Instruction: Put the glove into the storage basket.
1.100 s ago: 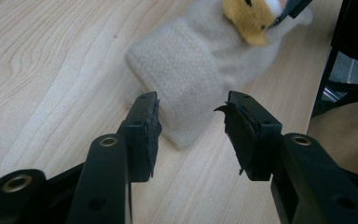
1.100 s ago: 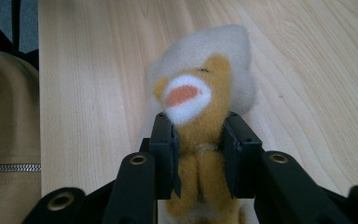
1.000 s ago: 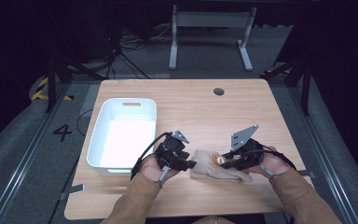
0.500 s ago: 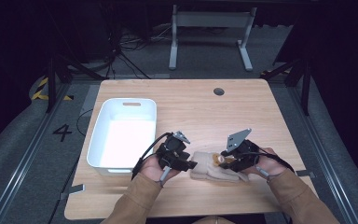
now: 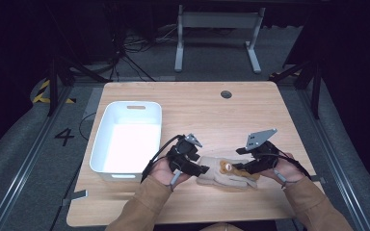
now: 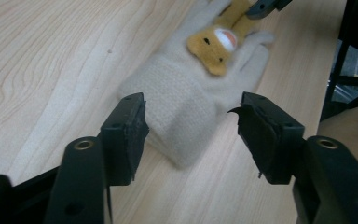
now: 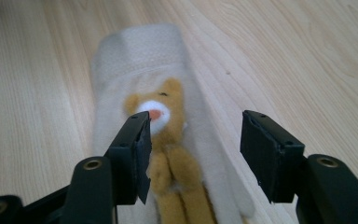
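Here the white bin (image 5: 125,144) sits empty, while both grippers' fingers gape wide around the beige glove (image 5: 221,176).

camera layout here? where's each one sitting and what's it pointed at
High view: above the person's side, looking forward and down on the table; forearms and both hand-held grippers, left and right, enter from below.
Left gripper view: on the left hand-held gripper, open jaws facing the glove cuff.
Right gripper view: on the right hand-held gripper, open jaws over the bear.
Shared: glove, bear, table.
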### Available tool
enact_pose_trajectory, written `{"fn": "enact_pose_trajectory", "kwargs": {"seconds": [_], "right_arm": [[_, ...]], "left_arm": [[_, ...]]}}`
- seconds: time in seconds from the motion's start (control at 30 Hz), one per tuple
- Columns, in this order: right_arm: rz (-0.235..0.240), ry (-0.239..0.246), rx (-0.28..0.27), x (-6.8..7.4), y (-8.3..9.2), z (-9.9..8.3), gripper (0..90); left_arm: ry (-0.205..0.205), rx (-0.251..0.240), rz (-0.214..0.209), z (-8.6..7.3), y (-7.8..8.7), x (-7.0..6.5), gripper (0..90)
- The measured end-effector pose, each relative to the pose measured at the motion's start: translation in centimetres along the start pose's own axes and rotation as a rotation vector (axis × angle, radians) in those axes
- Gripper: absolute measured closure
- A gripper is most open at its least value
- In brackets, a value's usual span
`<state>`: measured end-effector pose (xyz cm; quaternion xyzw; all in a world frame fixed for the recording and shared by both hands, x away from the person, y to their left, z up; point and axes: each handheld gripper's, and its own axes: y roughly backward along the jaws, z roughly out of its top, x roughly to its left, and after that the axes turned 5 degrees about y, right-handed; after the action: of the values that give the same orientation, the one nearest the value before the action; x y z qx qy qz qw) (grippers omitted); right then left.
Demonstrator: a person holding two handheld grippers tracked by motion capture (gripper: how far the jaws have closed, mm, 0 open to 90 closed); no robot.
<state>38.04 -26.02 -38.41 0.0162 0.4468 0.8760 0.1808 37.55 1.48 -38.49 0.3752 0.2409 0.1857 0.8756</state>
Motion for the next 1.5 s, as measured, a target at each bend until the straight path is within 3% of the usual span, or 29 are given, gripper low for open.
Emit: {"fn": "enact_pose_trajectory", "kwargs": {"seconds": [0.17, 0.27, 0.43, 0.53, 0.87, 1.07, 1.23, 1.33, 1.5], "right_arm": [[-0.031, -0.041, -0.019, -0.3, 0.7, -0.6, 43.0], [-0.059, -0.087, -0.043, -0.6, 1.6, -1.5, 42.7], [-0.079, -0.139, -0.068, -1.0, 2.4, -2.5, 41.9], [-0.076, -0.178, -0.073, -1.5, 2.8, -3.4, 36.7], [-0.112, -0.275, -0.099, -2.9, 3.5, -5.5, 36.0], [-0.138, -0.323, -0.116, -3.4, 3.8, -6.6, 34.1], [-0.214, -0.4, -0.145, -4.3, 4.1, -8.0, 32.5], [-0.235, -0.428, -0.149, -4.7, 4.2, -8.5, 31.4], [-0.236, -0.434, -0.142, -5.0, 4.0, -8.7, 30.6]], "left_arm": [[-0.012, -0.006, -0.005, 0.5, -0.4, -0.1, 30.5], [-0.05, -0.011, -0.007, 0.9, -0.7, -0.3, 24.8], [-0.065, -0.02, -0.003, 1.3, -1.1, -0.5, 17.4], [-0.072, -0.026, -0.001, 1.4, -1.7, -0.5, 14.9], [-0.105, -0.048, 0.001, 1.4, -2.8, -0.2, 12.7], [-0.105, -0.062, 0.011, 1.3, -3.4, 0.1, 9.3], [-0.095, -0.065, 0.022, 1.1, -3.7, 0.3, 7.9], [-0.096, -0.063, 0.021, 1.0, -4.0, 0.4, 6.1], [-0.09, -0.068, 0.02, 1.0, -4.1, 0.5, 1.5]]}}
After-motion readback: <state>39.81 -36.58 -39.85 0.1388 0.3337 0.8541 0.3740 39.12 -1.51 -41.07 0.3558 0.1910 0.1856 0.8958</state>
